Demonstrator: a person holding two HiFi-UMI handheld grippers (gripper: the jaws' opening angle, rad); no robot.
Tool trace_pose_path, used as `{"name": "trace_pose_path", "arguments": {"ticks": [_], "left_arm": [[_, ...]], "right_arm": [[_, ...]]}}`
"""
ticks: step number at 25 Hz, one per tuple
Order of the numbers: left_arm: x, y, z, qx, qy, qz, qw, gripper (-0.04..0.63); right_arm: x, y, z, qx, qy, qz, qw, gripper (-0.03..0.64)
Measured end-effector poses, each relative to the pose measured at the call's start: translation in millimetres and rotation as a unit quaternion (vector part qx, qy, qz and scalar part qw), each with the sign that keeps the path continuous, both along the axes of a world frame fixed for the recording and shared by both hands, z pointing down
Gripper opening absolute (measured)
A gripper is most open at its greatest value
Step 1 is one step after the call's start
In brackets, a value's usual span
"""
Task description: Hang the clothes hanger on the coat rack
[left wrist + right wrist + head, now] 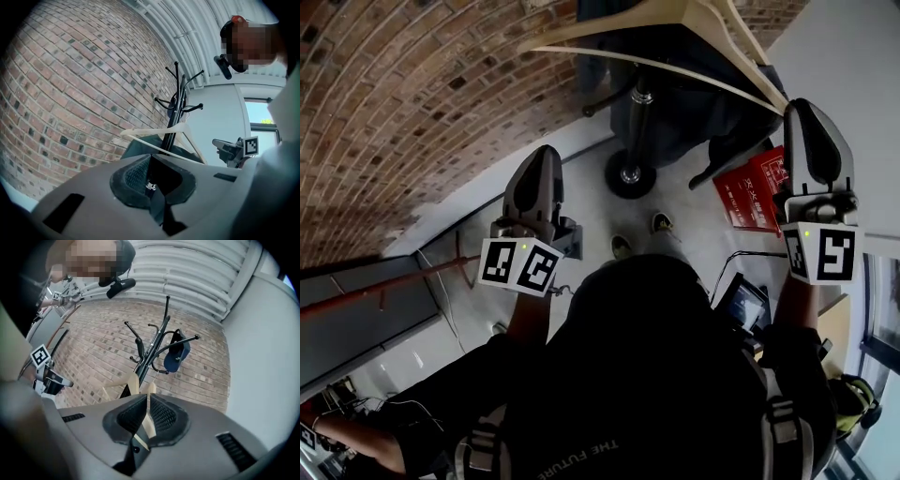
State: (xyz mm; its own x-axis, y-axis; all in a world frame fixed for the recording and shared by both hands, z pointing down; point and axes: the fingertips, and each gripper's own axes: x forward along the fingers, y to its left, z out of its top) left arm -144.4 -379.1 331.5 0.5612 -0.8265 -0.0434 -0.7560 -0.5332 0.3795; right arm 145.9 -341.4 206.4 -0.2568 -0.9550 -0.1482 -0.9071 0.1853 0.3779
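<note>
Clothes hanger [132,383]: you have it by one shoulder end. The right tool [147,398] is pinched tight on the pale wood, which runs straight through between its pads. From the head view, that tool is up at 2 o'clock from your chest, with the wooden frame reaching from it toward 12 o'clock. Gripping the tip rather than the middle probably leaves the hook end free to go over a peg, and it lets you swing the whole frame from one point.

Your left tool [149,161] sits lower, at 10 o'clock, and points level, clear of the hanger. That looks like a waiting position, near enough to steady the wood if it twists. A dark strip with a speck of white print lies in its gap, but I cannot tell whether the pads press on it.

Beyond both tools stands the coat rack [151,341], a black pole at 12 o'clock with curved pegs branching near its top. The hanger's far end lies against the pole, above some dark cloth [703,112]. No view shows whether its hook already rests on a peg, so the hanging does not look finished.

A blue cap [177,356] hangs on a peg at 3 o'clock from the pole, so that peg is taken. The brick wall [206,366] closes in behind the rack.
</note>
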Motion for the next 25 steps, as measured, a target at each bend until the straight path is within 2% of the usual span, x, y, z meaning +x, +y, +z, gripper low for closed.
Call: {"name": "trace_pose_path", "arguments": {"ticks": [5, 8, 25], "left_arm": [[3, 0, -1, 0.002, 0.000, 0.005, 1.0000, 0.021], [3, -1, -2, 0.003, -0.001, 0.007, 1.0000, 0.021], [5, 0, -3, 0.003, 0.002, 0.011, 0.9999, 0.021]], "right_arm": [[4, 7, 21, -0.046, -0.086, -0.017, 0.995, 0.020], [5, 7, 35, -0.063, -0.104, -0.015, 0.992, 0.018], [-3, 10, 39, -0.062, -0.068, -0.012, 0.996, 0.020]]}}
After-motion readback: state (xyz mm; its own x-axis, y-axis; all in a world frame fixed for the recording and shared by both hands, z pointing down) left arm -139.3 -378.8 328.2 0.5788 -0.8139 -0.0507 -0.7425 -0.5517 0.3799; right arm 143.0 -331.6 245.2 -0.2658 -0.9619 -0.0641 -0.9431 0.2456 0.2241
